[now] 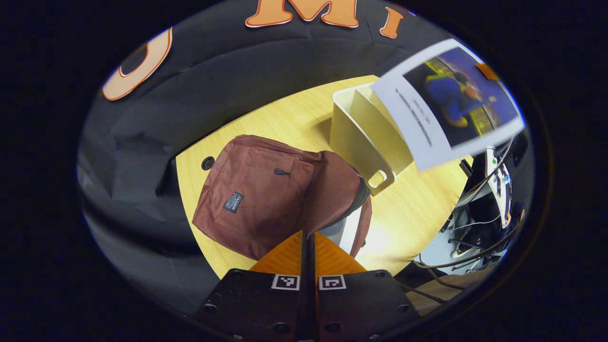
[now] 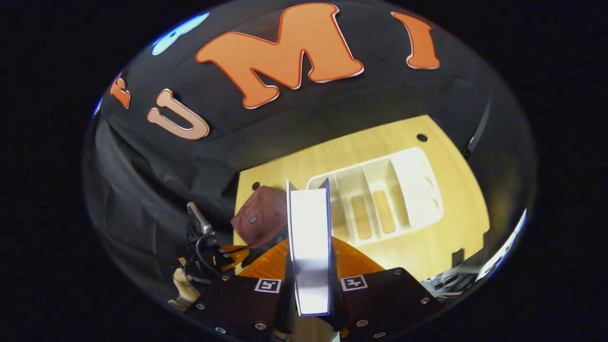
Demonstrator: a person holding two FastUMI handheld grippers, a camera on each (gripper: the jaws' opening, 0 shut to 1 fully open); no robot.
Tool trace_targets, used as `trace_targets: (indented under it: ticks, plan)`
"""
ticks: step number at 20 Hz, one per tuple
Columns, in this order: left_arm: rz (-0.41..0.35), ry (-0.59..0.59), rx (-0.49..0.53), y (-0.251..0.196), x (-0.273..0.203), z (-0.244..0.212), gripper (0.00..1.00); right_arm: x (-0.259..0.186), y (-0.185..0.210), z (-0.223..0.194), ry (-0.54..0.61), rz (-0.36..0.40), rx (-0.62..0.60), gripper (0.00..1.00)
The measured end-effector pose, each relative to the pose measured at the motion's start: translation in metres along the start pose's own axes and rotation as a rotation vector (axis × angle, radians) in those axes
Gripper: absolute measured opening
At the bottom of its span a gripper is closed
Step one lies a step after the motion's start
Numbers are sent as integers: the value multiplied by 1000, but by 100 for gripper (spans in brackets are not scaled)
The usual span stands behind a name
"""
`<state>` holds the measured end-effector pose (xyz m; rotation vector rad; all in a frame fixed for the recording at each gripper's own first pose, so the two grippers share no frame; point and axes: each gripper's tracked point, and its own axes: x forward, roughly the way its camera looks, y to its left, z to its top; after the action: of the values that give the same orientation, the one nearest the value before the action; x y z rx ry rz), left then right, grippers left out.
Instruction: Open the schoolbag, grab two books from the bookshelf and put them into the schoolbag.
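A maroon schoolbag [image 1: 256,199] lies flat on the wooden table [image 1: 289,118]. Its top flap is lifted, and something pale shows inside the opening [image 1: 343,232]. My left gripper [image 1: 308,233] is shut, its tips pinching the flap's zipper edge. A white slotted bookshelf [image 1: 361,137] stands just behind the bag. My right gripper [image 2: 308,249] is shut on a blue-covered book [image 2: 308,237] whose white page edge faces the camera. It holds the book in the air above the bookshelf [image 2: 380,199] and the bag [image 2: 261,213]. The same book [image 1: 446,104] hangs high at the right in the left gripper view.
Cables and equipment [image 1: 479,213] sit off the table's right edge. A round cable hole [image 1: 207,163] is near the bag's far corner. A hand [image 2: 183,285] holds the left gripper [image 2: 223,256] at the bag's near side. Black cloth walls the table's far side.
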<state>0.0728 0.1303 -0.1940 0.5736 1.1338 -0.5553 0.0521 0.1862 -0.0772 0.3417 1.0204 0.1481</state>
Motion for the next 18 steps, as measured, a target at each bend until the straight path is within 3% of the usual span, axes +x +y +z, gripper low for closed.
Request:
trace_targets:
  ticks: [5,9,15,18]
  plan:
    - [13,-15,14,2,-3,2,1,46,8,-80,93,126,160,31]
    - [15,-26,30,-2,-8,4,1,96,4,-120,108,211,380,31]
    - [15,-38,31,-4,-14,9,1,162,-9,-138,22,220,571,31]
    - [15,-43,45,-10,-18,13,1,189,6,-134,-24,253,630,31]
